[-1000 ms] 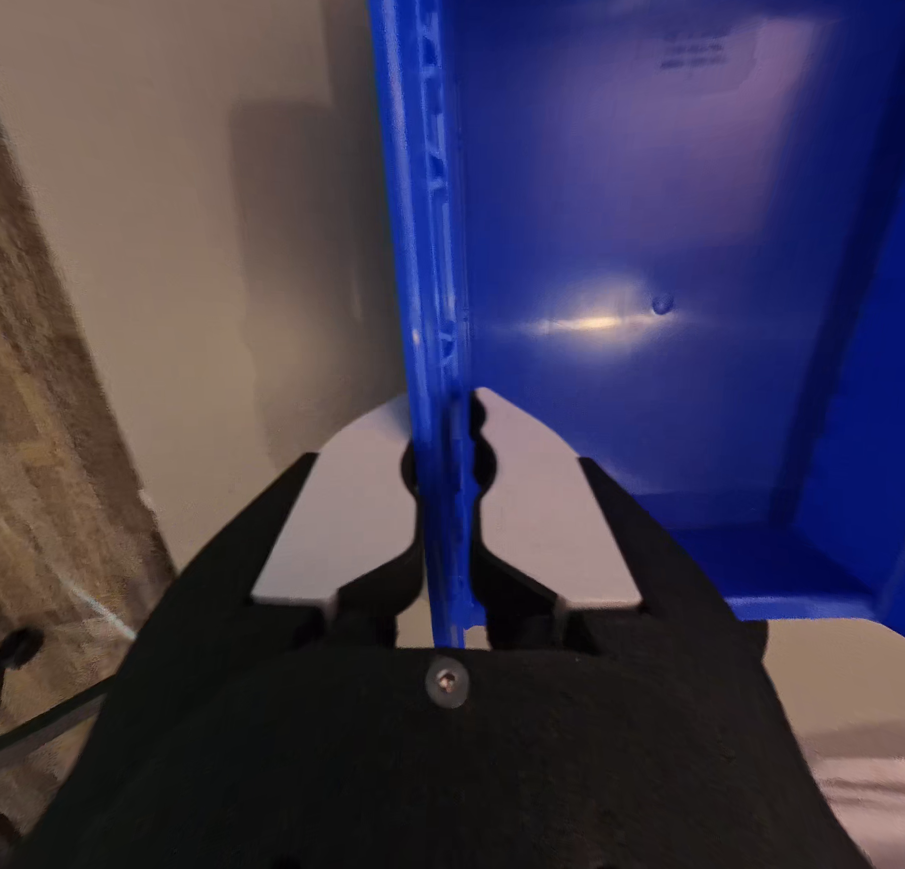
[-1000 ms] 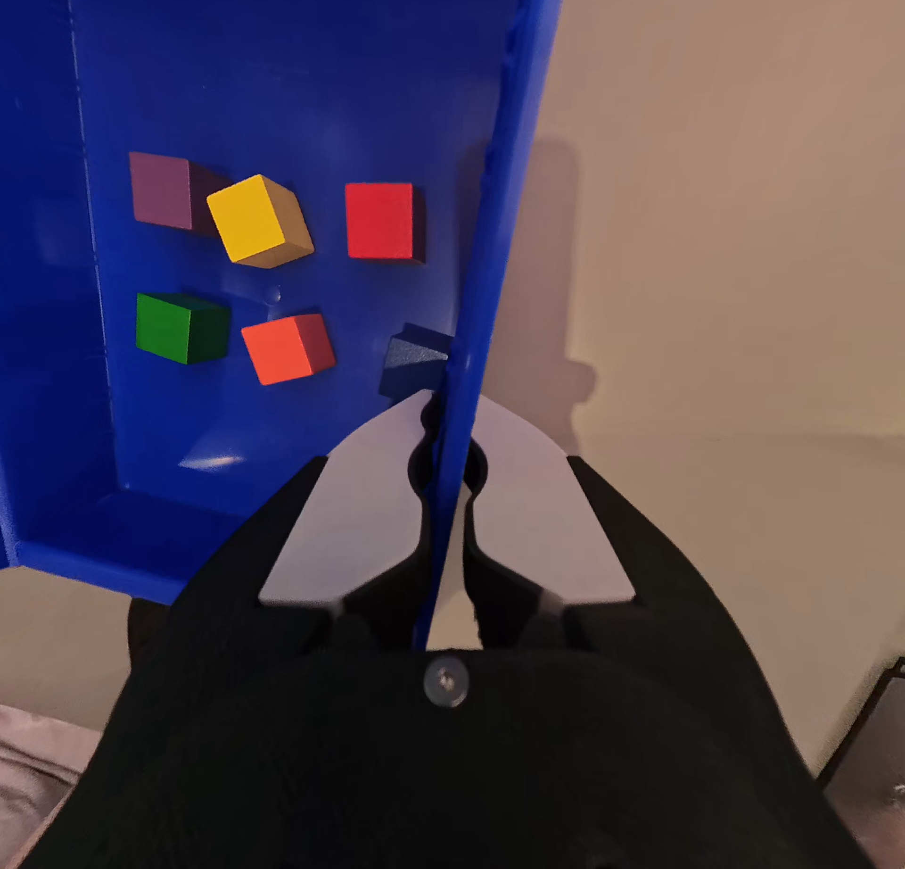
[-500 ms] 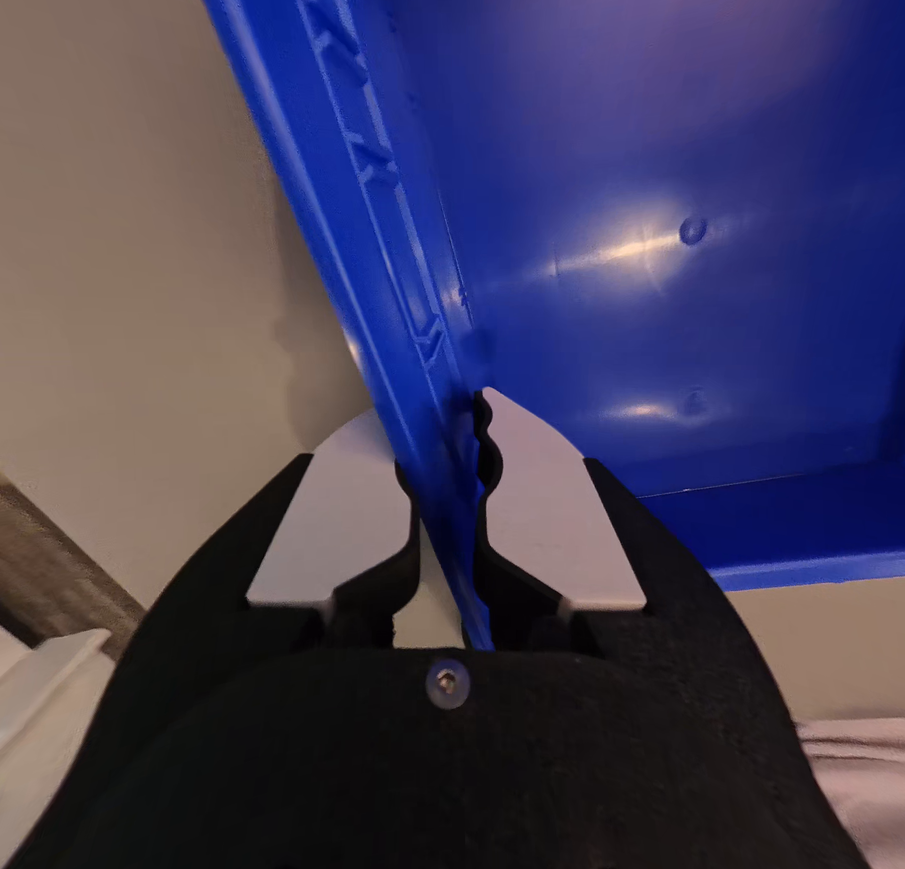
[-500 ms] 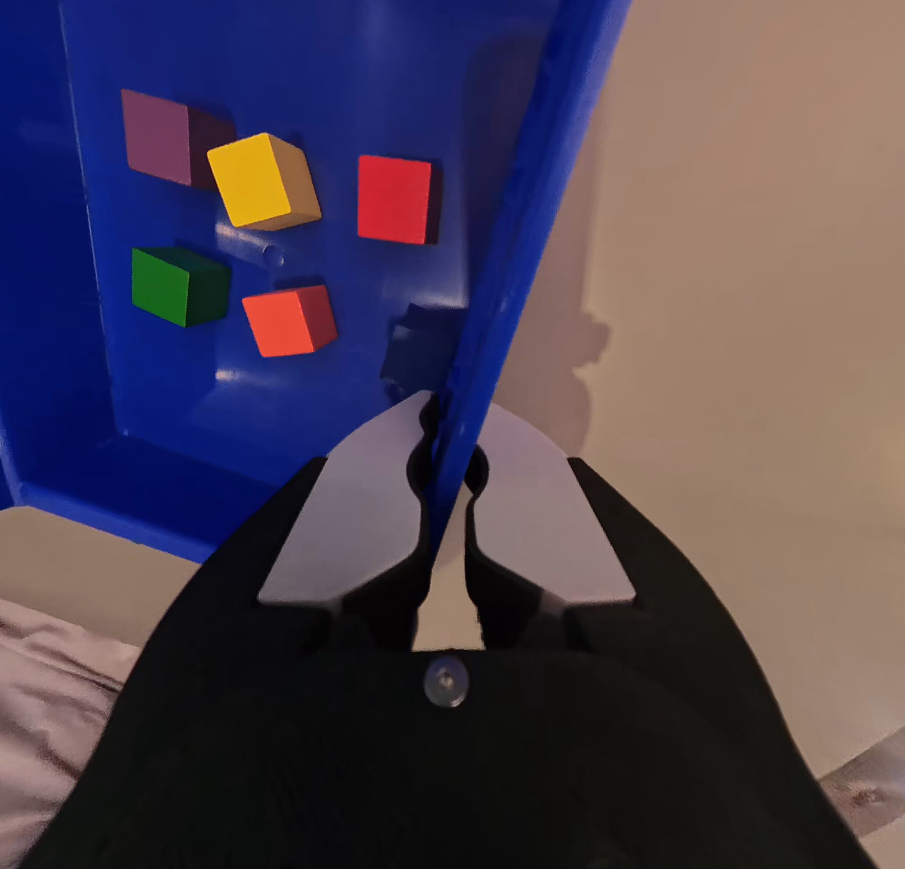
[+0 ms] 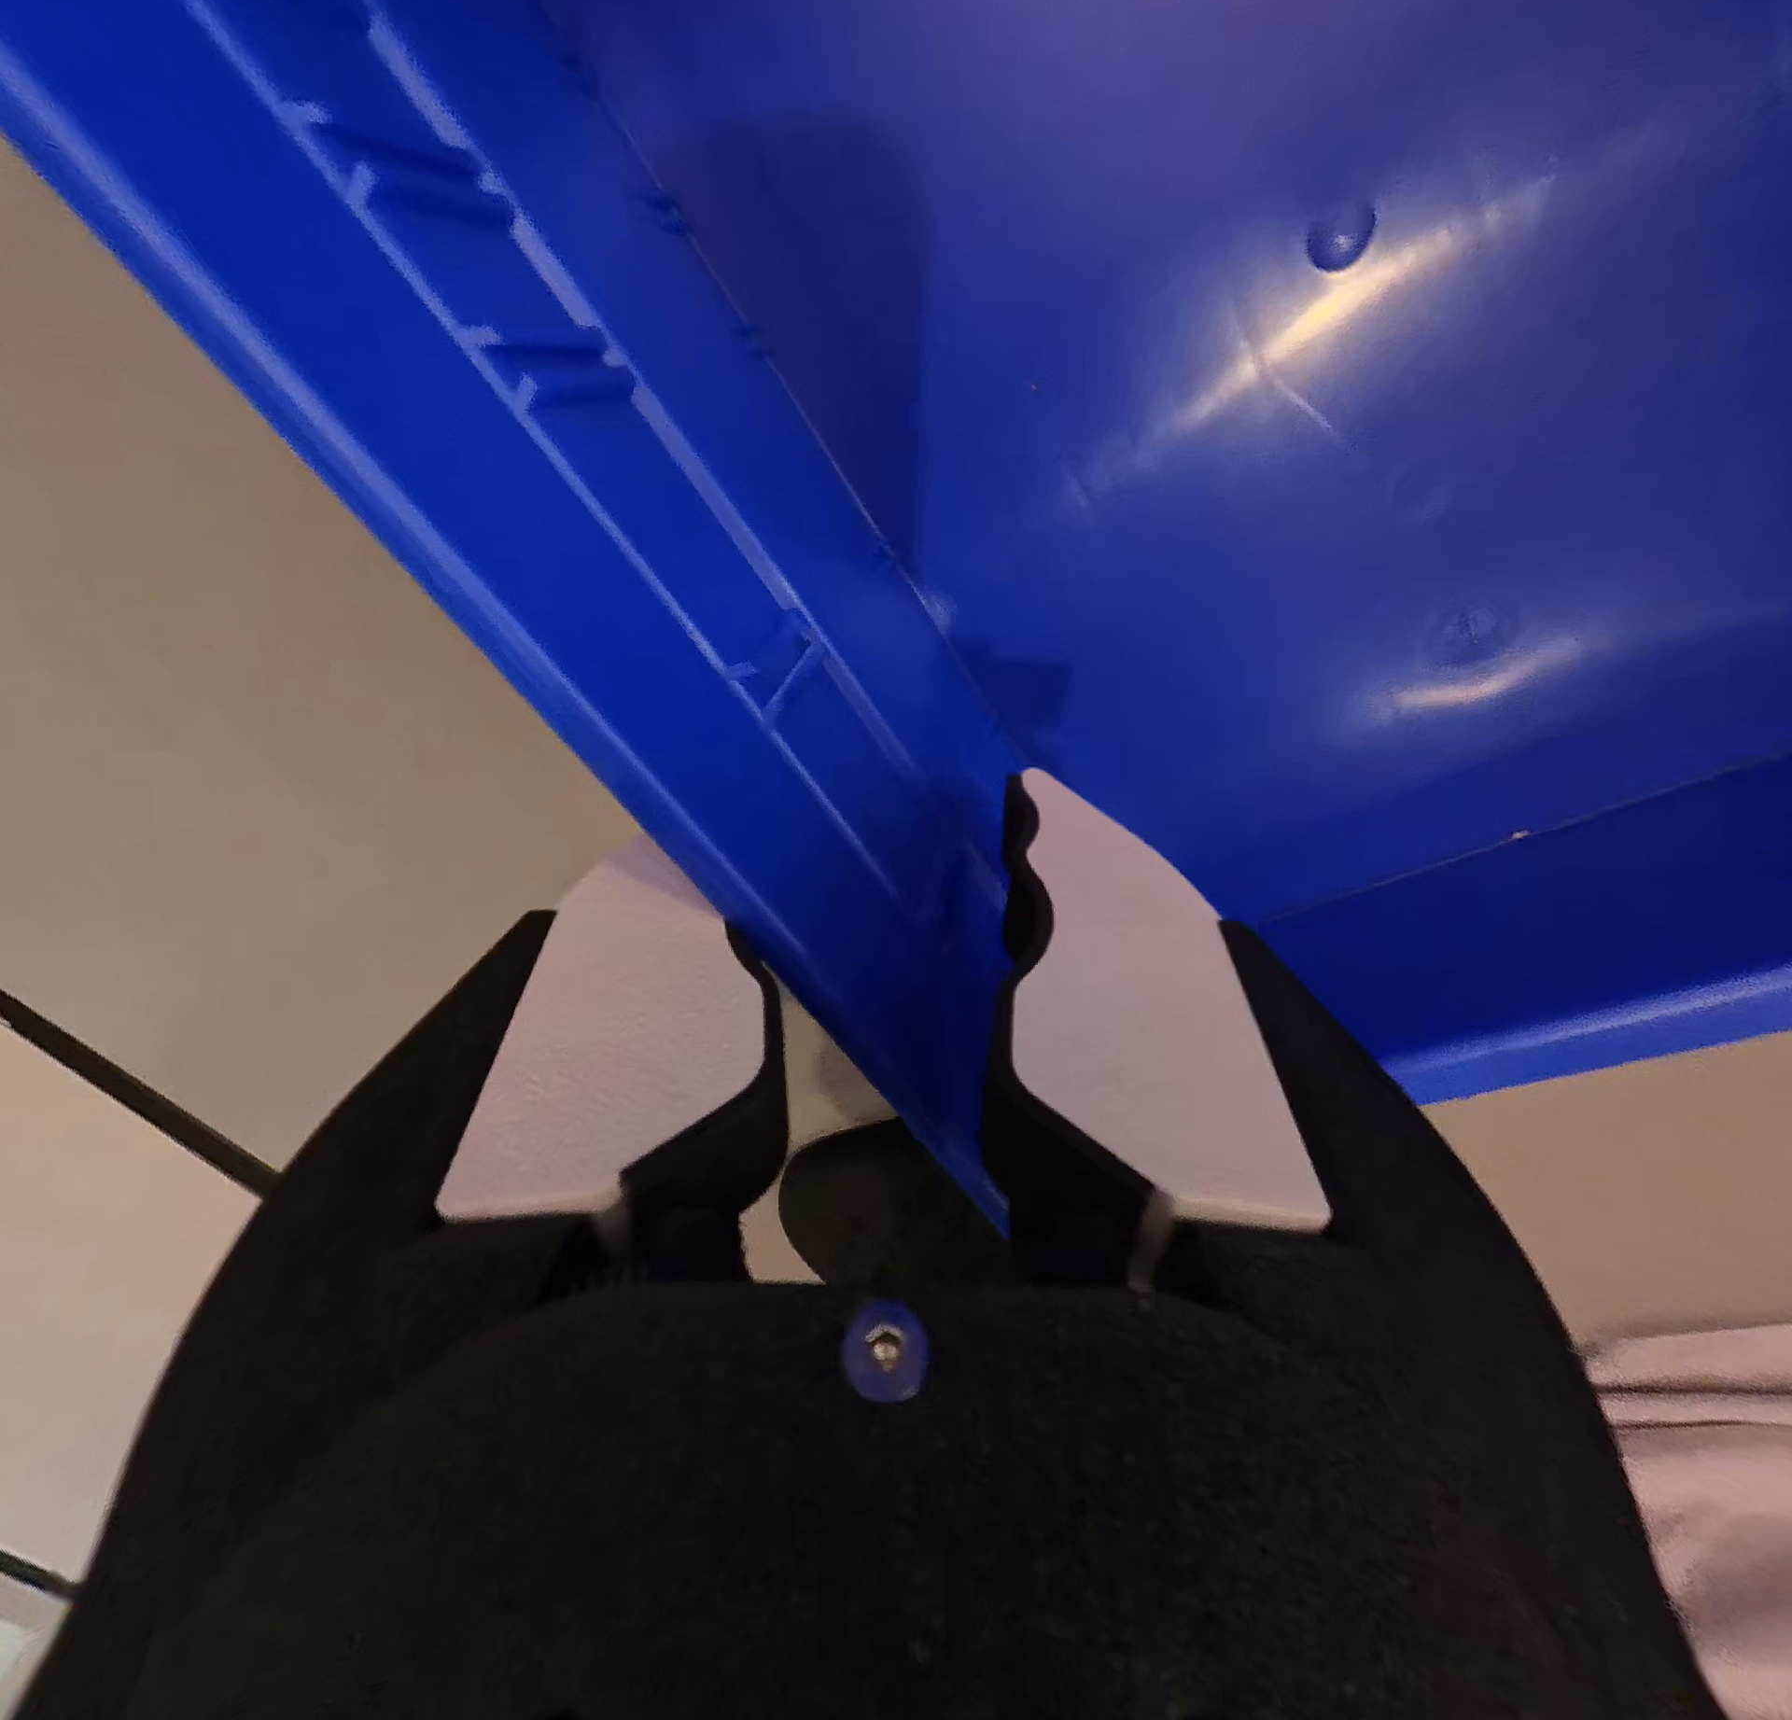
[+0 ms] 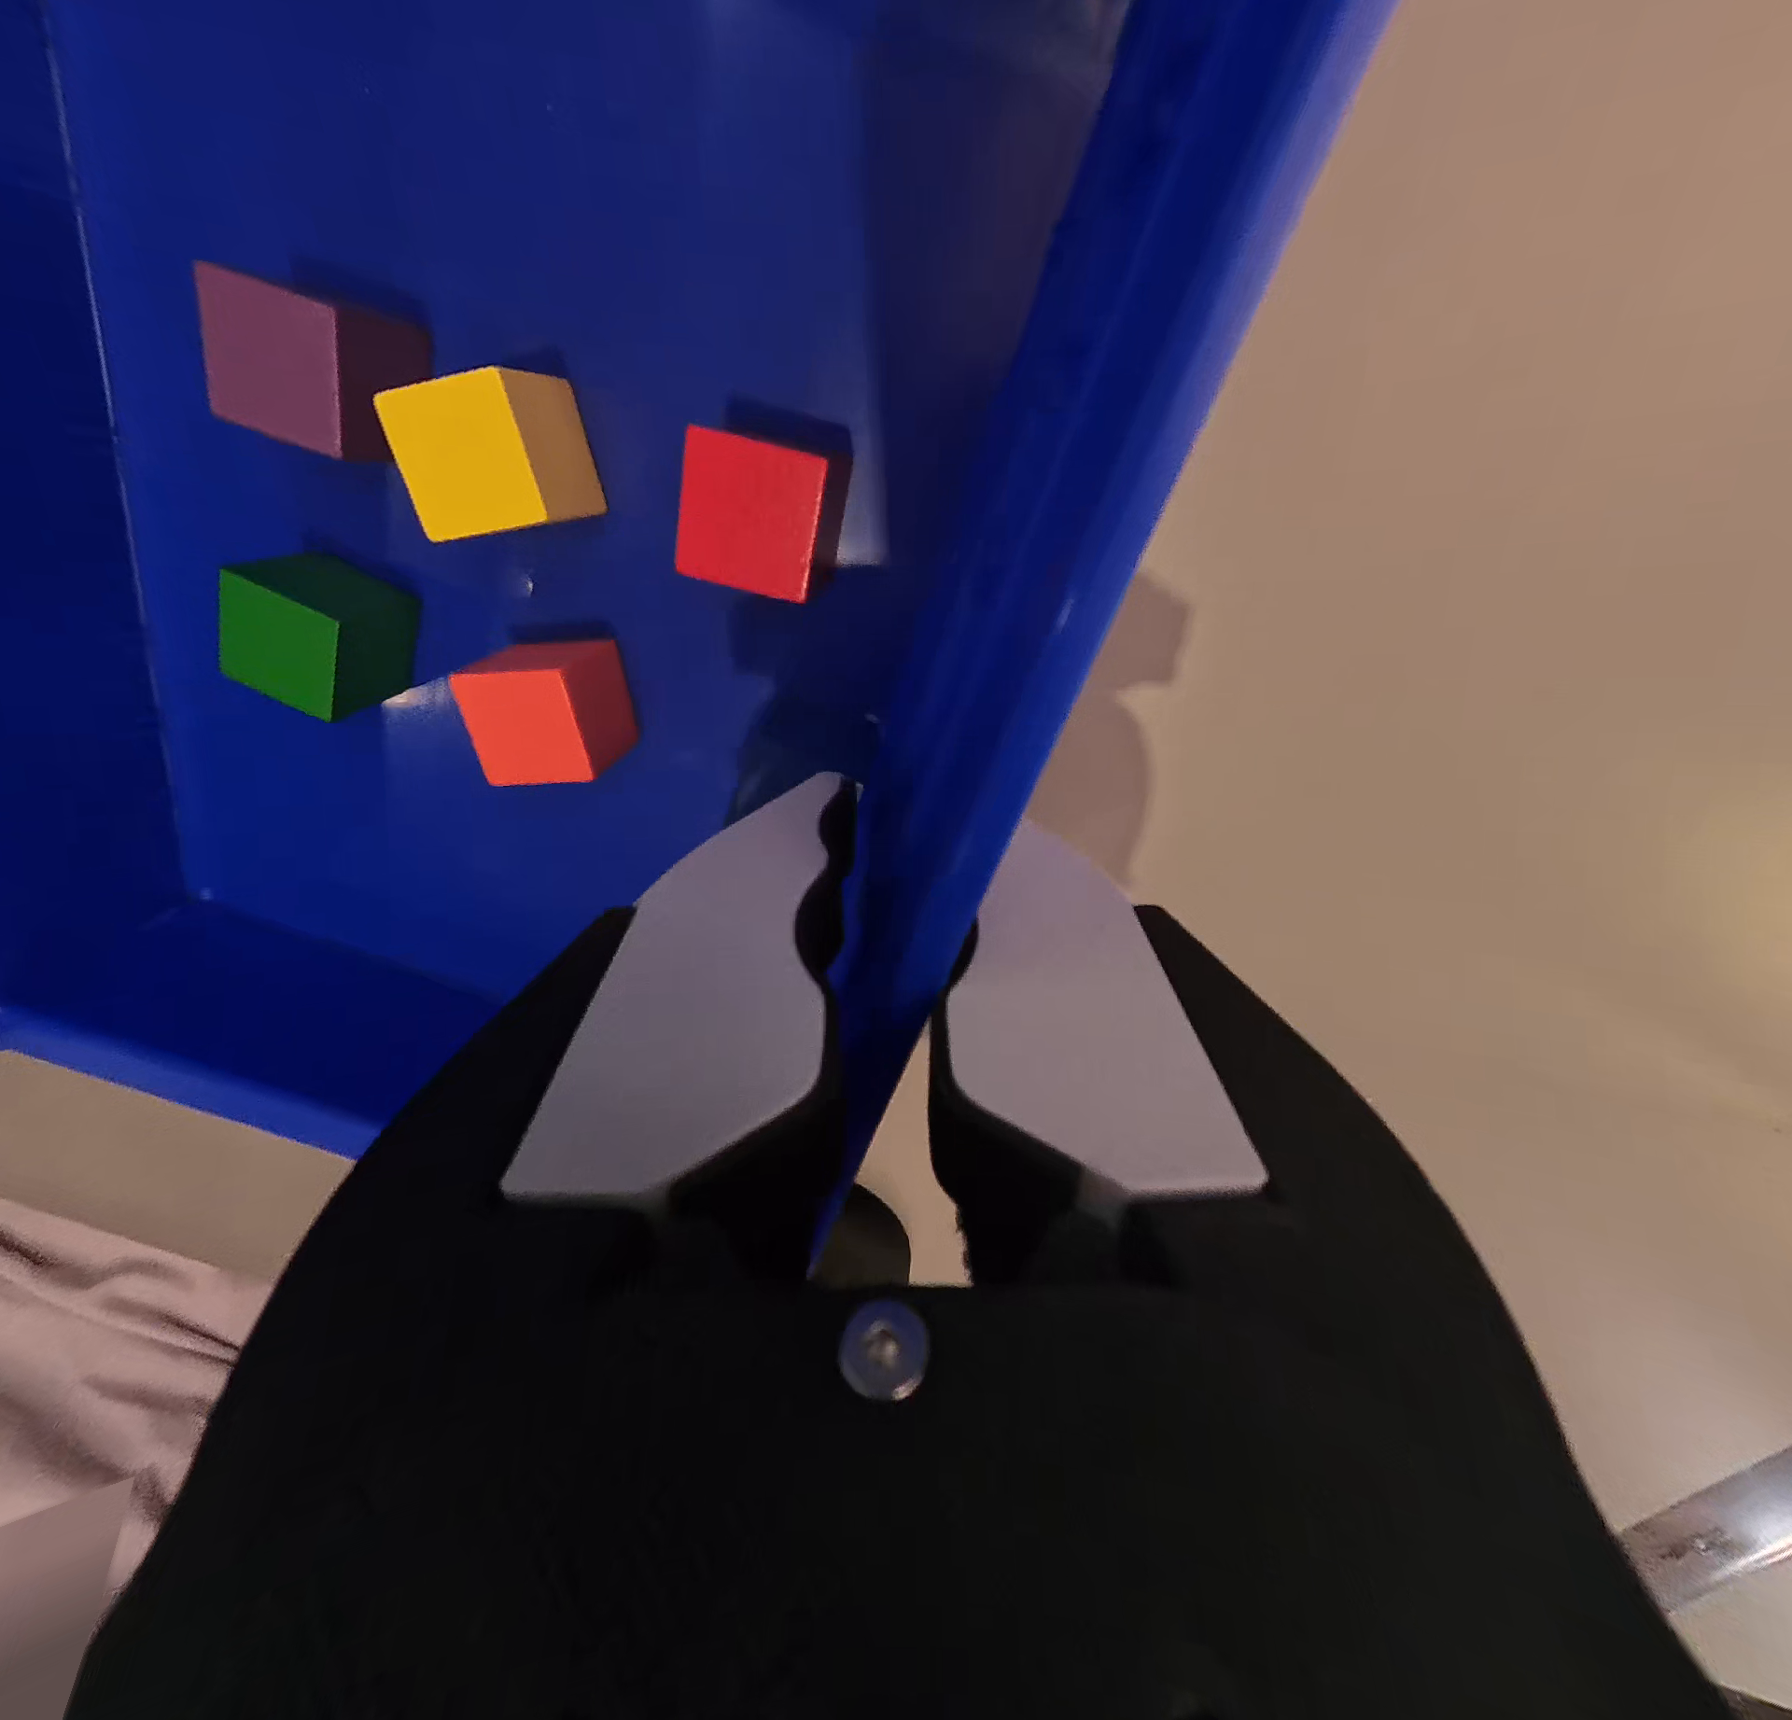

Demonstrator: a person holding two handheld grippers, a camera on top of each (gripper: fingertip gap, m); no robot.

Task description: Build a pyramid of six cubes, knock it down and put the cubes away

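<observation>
Beige table point(image 6: 1455, 607), grey cloth point(image 6: 87, 1334) at near edge. L gripper point(image 5: 931, 898) & R gripper point(image 6: 902, 898) each clamped on opposite walls of blue bin point(image 6: 582, 122); cubes point(image 6: 485, 452) inside.

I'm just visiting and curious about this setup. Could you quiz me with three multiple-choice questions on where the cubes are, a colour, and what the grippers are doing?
1. Where are the cubes?
A on the floor
B inside the blue bin
C stacked in a pyramid

2. Which cube lies nearest the right-hand wall?
A green
B purple
C red

3. What are the grippers doing?
A both clamp bin walls
B both hang open
C one holds a cube

Answers:
1 B: they lie scattered on the blue bin floor.
2 C: the red cube.
3 A: the left gripper and right gripper each pinch a wall.
</observation>
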